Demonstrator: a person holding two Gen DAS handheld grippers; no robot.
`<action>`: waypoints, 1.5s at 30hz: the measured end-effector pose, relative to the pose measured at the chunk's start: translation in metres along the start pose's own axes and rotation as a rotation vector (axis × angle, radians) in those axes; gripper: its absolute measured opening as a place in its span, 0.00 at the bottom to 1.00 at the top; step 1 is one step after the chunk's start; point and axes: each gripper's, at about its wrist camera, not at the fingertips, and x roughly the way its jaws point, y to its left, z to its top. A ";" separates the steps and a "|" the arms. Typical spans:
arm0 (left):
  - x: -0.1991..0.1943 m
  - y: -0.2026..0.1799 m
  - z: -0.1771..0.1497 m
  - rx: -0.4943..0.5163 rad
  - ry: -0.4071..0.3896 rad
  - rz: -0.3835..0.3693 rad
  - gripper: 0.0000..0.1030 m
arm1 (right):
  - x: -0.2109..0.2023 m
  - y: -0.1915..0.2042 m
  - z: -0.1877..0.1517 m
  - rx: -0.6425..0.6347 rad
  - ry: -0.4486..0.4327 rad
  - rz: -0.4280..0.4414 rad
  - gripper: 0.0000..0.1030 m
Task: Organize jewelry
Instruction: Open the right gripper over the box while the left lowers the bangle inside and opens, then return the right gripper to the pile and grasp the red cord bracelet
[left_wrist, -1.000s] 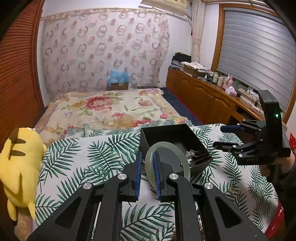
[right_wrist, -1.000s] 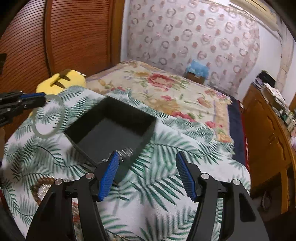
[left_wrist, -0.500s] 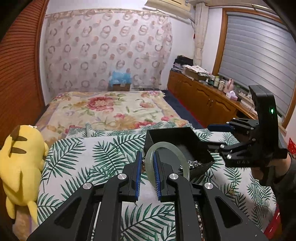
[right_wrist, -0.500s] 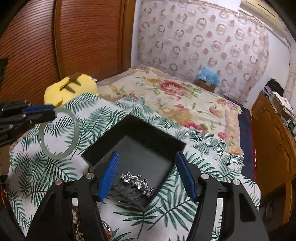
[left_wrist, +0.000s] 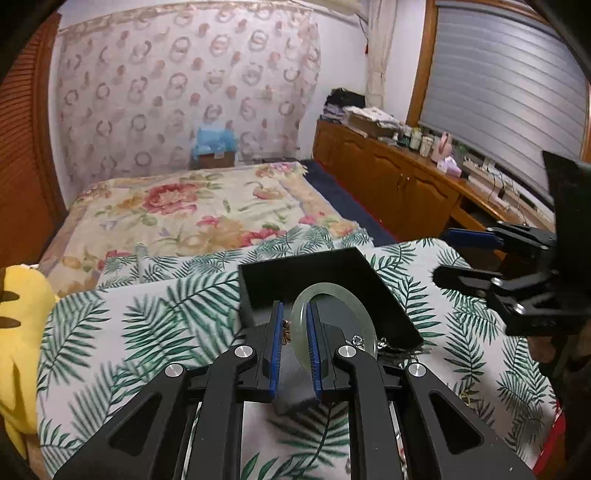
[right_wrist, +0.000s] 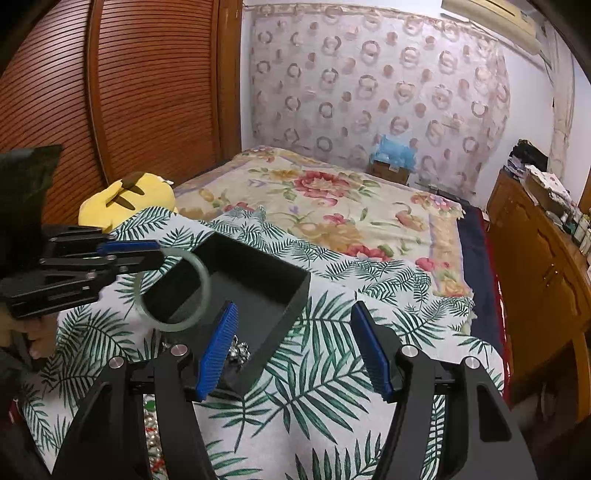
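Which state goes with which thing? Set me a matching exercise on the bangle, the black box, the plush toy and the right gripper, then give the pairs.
Things:
1. jade bangle
2. black box
3. yellow plush toy
4. right gripper

States:
A. open, holding nothing
B. lying at the far left edge of the palm-leaf cloth
C. clamped in the left gripper, off the cloth
D. sitting on the cloth, open at the top

Pairs: 1-C, 2-D, 3-B, 4-A
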 end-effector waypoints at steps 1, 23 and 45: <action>0.004 0.000 0.001 0.001 0.007 -0.001 0.12 | 0.000 -0.001 -0.002 0.003 0.000 0.003 0.64; -0.052 -0.010 -0.060 0.012 0.030 -0.031 0.12 | -0.037 0.049 -0.088 0.030 0.011 0.115 0.51; -0.088 -0.016 -0.138 -0.012 0.066 -0.006 0.13 | -0.023 0.094 -0.138 0.168 0.124 0.196 0.24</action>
